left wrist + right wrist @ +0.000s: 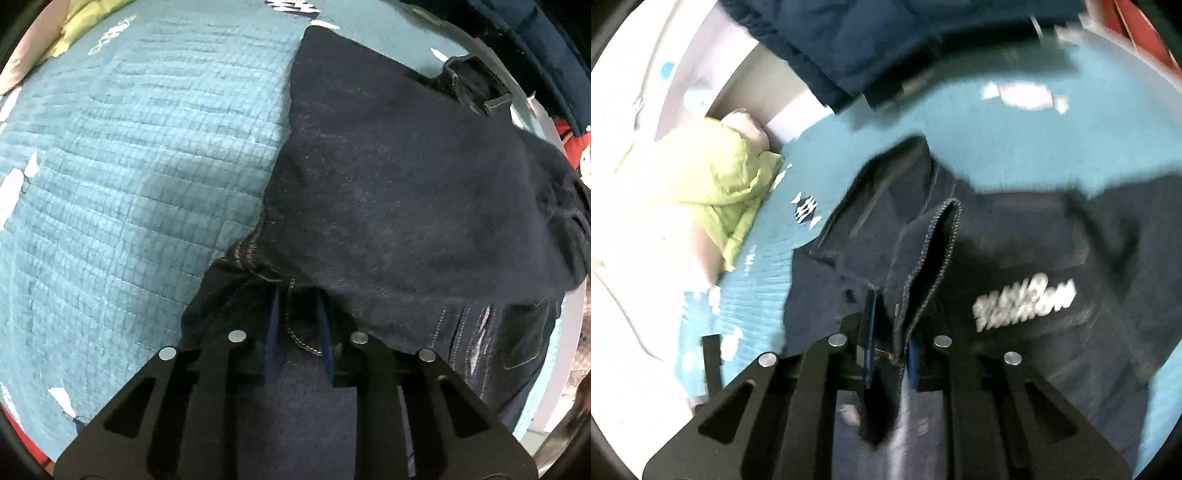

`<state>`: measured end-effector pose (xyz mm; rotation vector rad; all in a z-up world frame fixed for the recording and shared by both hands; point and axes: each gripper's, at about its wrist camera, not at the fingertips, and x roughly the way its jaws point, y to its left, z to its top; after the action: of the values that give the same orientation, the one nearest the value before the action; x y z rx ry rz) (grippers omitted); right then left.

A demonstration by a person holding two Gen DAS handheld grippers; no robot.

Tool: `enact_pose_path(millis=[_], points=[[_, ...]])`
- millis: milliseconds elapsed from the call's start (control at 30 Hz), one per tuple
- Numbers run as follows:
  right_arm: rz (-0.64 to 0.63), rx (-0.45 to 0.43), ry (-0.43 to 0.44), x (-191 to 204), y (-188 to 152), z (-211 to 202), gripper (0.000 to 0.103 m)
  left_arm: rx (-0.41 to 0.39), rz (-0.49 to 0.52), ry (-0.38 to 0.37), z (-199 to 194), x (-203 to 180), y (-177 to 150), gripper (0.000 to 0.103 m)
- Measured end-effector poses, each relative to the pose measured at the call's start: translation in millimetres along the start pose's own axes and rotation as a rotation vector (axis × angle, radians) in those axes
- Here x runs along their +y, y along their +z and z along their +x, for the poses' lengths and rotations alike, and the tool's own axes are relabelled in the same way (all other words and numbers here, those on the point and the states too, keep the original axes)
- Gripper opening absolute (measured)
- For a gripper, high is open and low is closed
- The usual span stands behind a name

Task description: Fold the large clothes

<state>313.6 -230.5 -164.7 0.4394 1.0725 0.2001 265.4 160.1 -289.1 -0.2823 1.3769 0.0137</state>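
Now | both claws clamp the dark jeans (388, 177): left claw (297, 325) on stitched edge, right claw (890, 332) on hem | we lift evenly off the teal quilt (129, 166), keeping tension.

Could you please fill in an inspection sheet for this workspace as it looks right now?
Surface: teal quilted bedspread with white motifs.
Job's things: dark navy garment spread on it, white lettering showing in the right wrist view.
Clutter: lime-green bundle beside it; another dark blue garment at the far edge.
Grippers: left gripper and right gripper each pinch a stitched edge of the navy garment.
Cables: nothing seen.
Surroundings: white furniture edge; right view blurred.
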Motion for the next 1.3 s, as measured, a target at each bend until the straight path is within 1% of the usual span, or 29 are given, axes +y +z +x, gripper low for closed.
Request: enact_pose_path(millis=[67, 133, 167, 200, 233, 267, 300, 333, 367, 433, 467, 533, 567, 600, 633, 667, 700, 733, 767, 800, 867, 933, 967, 1000, 1033, 1100, 1233, 1267, 1300], points=[[0.087, 0.153, -0.149, -32, -7, 37, 0.018, -0.004, 0.018, 0.03, -1, -7, -2, 0.022], [0.104, 0.223, -0.201, -47, -21, 54, 0.03, 0.006, 0.05, 0.069, -4, -16, -5, 0.022], [0.121, 0.22, -0.195, -51, -29, 52, 0.031, 0.001, 0.076, 0.088, -9, -21, -6, 0.022], [0.137, 0.195, -0.189, -50, -34, 44, 0.038, -0.01, 0.097, 0.101, -15, -25, -8, 0.022], [0.151, 0.169, -0.21, -48, -36, 35, 0.052, -0.044, 0.135, 0.124, -27, -31, -11, 0.022], [0.153, 0.143, -0.232, -46, -35, 27, 0.057, -0.067, 0.152, 0.134, -36, -34, -12, 0.023], [0.139, 0.081, -0.243, -38, -33, 13, 0.058, -0.091, 0.164, 0.132, -46, -37, -11, 0.023], [0.102, 0.004, -0.221, -26, -30, -3, 0.058, -0.115, 0.167, 0.113, -56, -39, -9, 0.023], [0.075, -0.024, -0.201, -15, -27, -9, 0.058, -0.134, 0.164, 0.093, -62, -41, -7, 0.023], [0.014, -0.042, -0.159, 6, -22, -11, 0.058, -0.175, 0.163, 0.017, -68, -47, 4, 0.023], [-0.022, -0.035, -0.121, 19, -22, -3, 0.056, -0.176, 0.161, 0.007, -65, -50, 8, 0.023], [-0.087, 0.008, -0.064, 39, -24, 25, 0.048, -0.138, 0.124, 0.046, -43, -53, 23, 0.023], [-0.102, 0.034, -0.075, 44, -24, 43, 0.044, -0.118, 0.107, 0.049, -29, -51, 27, 0.023], [-0.105, 0.056, -0.1, 43, -21, 57, 0.038, -0.096, 0.089, 0.06, -17, -43, 30, 0.023], [-0.102, 0.116, -0.178, 37, -20, 87, 0.026, -0.057, 0.06, 0.092, 4, -35, 31, 0.024], [-0.083, 0.173, -0.196, 28, -21, 99, 0.024, -0.054, 0.043, 0.071, 14, -27, 30, 0.025], [-0.047, 0.205, -0.173, 21, -22, 103, 0.023, -0.082, 0.04, 0.047, 12, -24, 27, 0.025], [-0.041, 0.197, -0.147, 22, -22, 93, 0.023, -0.097, 0.071, 0.058, 5, -24, 22, 0.025], [-0.046, 0.206, -0.143, 24, -22, 86, 0.023, -0.105, 0.102, 0.103, 0, -25, 18, 0.025], [-0.055, 0.211, -0.158, 26, -25, 74, 0.024, -0.122, 0.135, 0.176, -7, -27, 12, 0.025], [-0.04, 0.215, -0.208, 25, -33, 47, 0.028, -0.123, 0.143, 0.165, -13, -26, 5, 0.026], [-0.009, 0.247, -0.221, 17, -44, 48, 0.028, -0.117, 0.15, 0.167, -6, -25, 3, 0.026], [0.011, 0.276, -0.242, 2, -52, 62, 0.028, -0.122, 0.155, 0.177, 1, -21, 0, 0.025], [0.022, 0.277, -0.226, -7, -60, 75, 0.027, -0.129, 0.149, 0.181, 7, -21, 2, 0.025], [0.05, 0.233, -0.174, -16, -64, 77, 0.027, -0.151, 0.128, 0.187, 11, -20, 6, 0.025], [0.09, 0.223, -0.139, -20, -62, 68, 0.026, -0.153, 0.122, 0.212, 10, -24, 7, 0.025], [0.103, 0.238, -0.123, -19, -59, 60, 0.027, -0.126, 0.124, 0.249, 9, -34, 15, 0.025], [0.097, 0.238, -0.124, -19, -58, 56, 0.027, -0.124, 0.124, 0.257, -4, -32, 7, 0.026], [0.09, 0.229, -0.116, -19, -59, 47, 0.03, -0.118, 0.121, 0.272, -7, -35, 7, 0.032]])
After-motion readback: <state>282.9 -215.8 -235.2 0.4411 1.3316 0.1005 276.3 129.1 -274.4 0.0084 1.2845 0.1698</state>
